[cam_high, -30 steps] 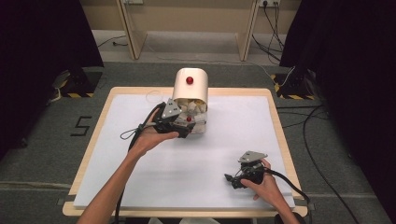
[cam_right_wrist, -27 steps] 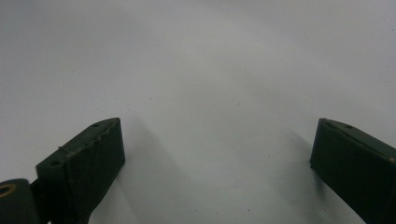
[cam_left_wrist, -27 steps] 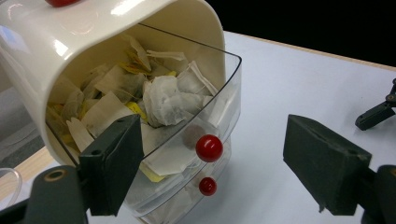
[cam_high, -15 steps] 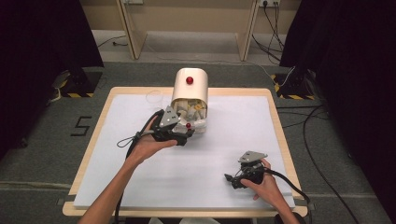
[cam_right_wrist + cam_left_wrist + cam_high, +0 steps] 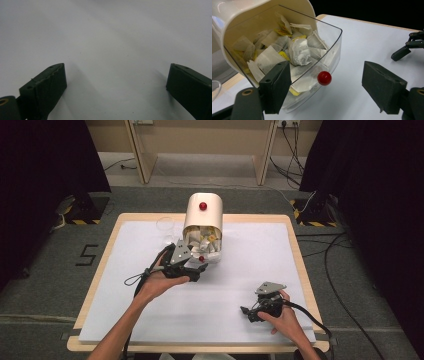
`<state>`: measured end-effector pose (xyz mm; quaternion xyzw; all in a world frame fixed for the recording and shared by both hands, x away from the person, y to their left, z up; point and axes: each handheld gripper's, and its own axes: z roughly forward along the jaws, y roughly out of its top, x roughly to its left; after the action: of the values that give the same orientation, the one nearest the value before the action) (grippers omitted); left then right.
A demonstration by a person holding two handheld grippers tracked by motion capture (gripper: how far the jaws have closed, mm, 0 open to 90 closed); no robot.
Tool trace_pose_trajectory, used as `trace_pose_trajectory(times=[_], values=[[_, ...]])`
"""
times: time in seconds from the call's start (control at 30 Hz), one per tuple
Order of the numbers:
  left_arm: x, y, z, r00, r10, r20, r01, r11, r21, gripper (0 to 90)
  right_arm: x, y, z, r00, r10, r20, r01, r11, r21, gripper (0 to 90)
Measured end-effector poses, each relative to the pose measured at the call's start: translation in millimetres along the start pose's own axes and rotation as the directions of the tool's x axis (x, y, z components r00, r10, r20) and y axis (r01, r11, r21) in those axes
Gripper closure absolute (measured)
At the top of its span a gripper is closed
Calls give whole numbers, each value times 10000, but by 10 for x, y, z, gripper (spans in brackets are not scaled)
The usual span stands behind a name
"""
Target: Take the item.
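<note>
A cream tea-bag dispenser stands at the back of the table, with a red knob on top. Its clear front bin is tilted out, full of tea bags, and carries a second red knob. My left gripper is open right in front of the bin. In the left gripper view that knob sits between the left gripper's wide jaws, untouched. The jaws have just been closing slightly. My right gripper rests open at the near right, over bare white mat.
A clear glass stands just left of the dispenser. A white mat covers the wooden table. The right gripper also shows far off in the left gripper view. Cables trail from both grippers toward the near edge.
My left gripper has drawn back a little from the dispenser toward the near edge, with its jaws narrowing slightly. The right hand has stayed put.
</note>
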<state>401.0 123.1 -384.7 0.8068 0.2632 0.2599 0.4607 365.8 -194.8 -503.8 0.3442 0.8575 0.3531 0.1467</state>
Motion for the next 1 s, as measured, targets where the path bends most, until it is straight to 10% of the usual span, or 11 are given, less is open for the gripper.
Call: trace_pose_trajectory(times=[1.0], values=[[-127, -64, -111, 9997, -197, 146, 197, 9998, -1, 247, -1, 0, 1, 10000, 9, -10, -9, 10000, 5, 34]])
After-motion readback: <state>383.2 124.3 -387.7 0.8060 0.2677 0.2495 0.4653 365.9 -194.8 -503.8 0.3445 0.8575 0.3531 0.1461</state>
